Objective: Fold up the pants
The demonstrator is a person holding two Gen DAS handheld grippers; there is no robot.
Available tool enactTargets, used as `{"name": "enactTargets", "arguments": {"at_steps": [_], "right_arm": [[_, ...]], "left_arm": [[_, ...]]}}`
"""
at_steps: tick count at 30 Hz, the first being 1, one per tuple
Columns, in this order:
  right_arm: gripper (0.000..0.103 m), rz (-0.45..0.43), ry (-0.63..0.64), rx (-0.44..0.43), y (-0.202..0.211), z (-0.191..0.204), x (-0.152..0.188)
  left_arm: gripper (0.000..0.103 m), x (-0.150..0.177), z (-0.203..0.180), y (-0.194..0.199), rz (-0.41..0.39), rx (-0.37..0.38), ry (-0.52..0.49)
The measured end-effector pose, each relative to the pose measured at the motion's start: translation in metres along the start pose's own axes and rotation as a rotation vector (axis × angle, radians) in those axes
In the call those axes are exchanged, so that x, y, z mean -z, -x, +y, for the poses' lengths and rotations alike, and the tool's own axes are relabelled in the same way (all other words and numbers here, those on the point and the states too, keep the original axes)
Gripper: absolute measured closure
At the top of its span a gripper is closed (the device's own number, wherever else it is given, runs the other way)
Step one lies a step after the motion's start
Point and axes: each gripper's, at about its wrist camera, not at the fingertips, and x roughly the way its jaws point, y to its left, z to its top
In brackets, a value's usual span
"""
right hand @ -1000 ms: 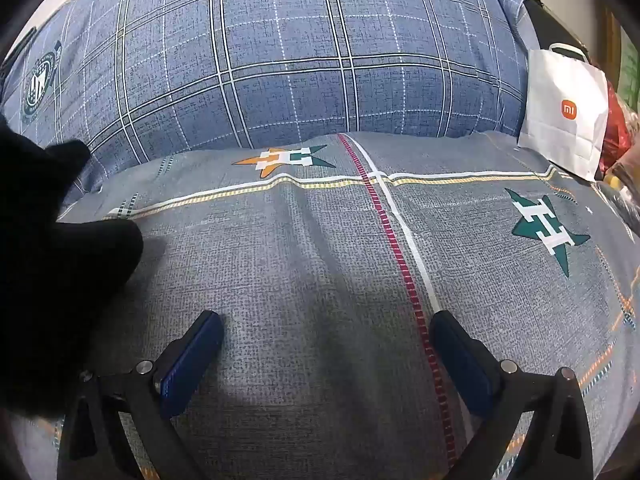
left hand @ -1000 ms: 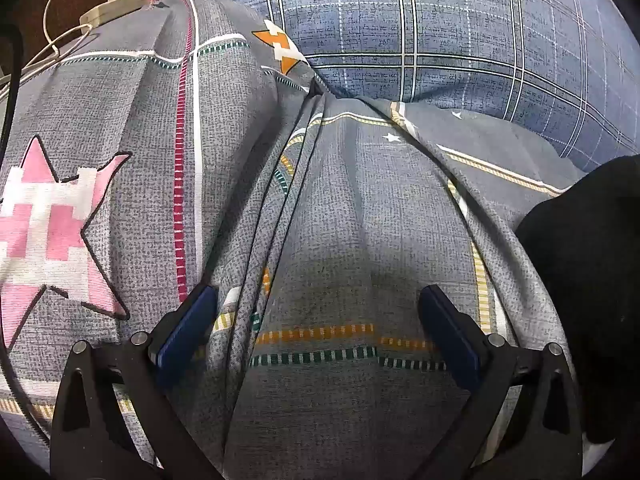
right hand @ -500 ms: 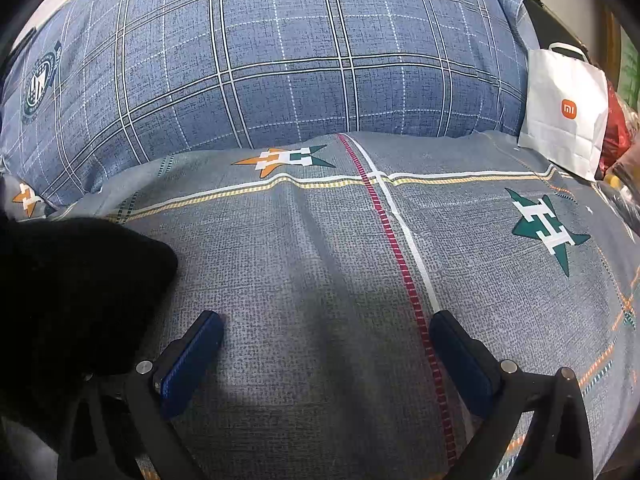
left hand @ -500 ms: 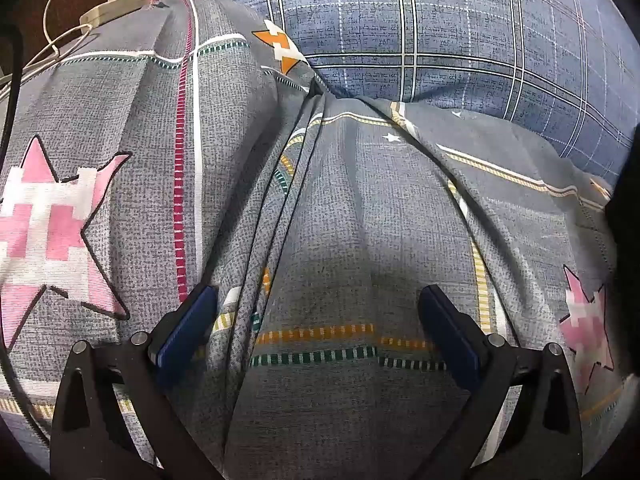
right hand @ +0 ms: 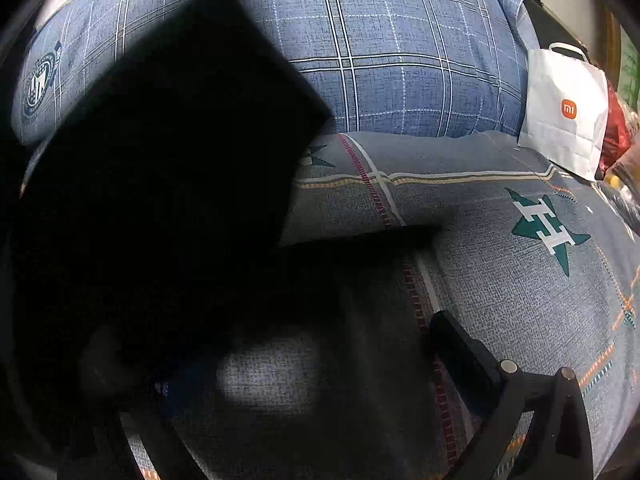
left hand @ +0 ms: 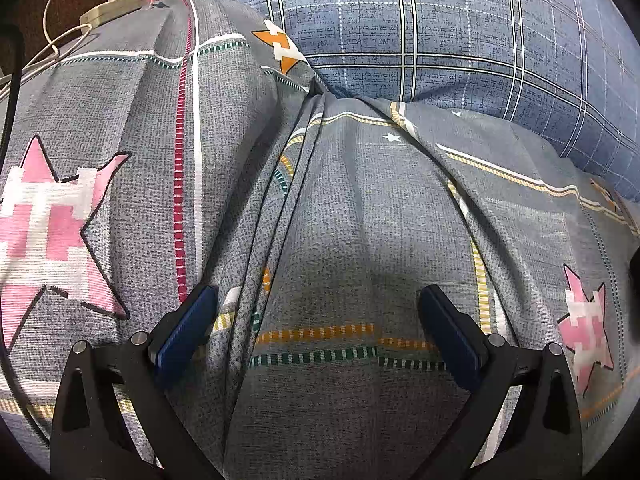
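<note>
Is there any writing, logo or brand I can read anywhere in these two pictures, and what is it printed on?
"mi": white letters in an orange square logo on the white paper bag, right wrist view.
"H": a blocky white letter inside the green star printed on the grey bedsheet.
Round crest on the blue plaid pillow: its lettering is too small and blurred to read.
Left wrist view: no readable text, only star patterns.

The left gripper (left hand: pixel 316 320) points forward with its two blue-padded fingers (left hand: pixel 186 330) spread wide, nothing between them. The right gripper (right hand: pixel 320 360) likewise stands spread, its left finger in shadow.
</note>
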Motion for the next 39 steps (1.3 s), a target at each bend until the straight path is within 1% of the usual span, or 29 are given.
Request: {"name": "enactTargets", "arguments": {"at_steps": [18, 22, 33, 36, 37, 38, 39], "right_arm": [[0.000, 0.001, 0.002, 0.002, 0.004, -0.001, -0.004], [0.000, 0.000, 0.000, 0.000, 0.002, -0.001, 0.002], [0.000, -0.002, 0.000, 0.001, 0.003, -0.003, 0.003], [0.000, -0.003, 0.004, 0.008, 0.002, -0.002, 0.003], [0.000, 0.001, 0.004, 0.009, 0.001, -0.001, 0.002], [0.000, 0.013, -0.004, 0.003, 0.003, 0.000, 0.002], [0.000, 0.028, -0.003, -0.028, 0.007, -0.001, 0.002]], "left_arm": [[0.001, -0.001, 0.001, -0.001, -0.001, 0.000, 0.000], [0.001, -0.003, -0.002, -0.005, -0.002, 0.000, 0.000], [0.001, -0.001, 0.000, -0.002, -0.006, 0.001, 0.000], [0.001, -0.002, -0.001, 0.001, 0.023, 0.006, 0.001], [0.001, -0.002, 0.001, 0.003, 0.043, 0.025, -0.004], [0.001, -0.003, 0.001, 0.005, 0.072, 0.036, -0.009], [0.001, -0.003, 0.002, 0.010, 0.091, 0.038, -0.012]]}}
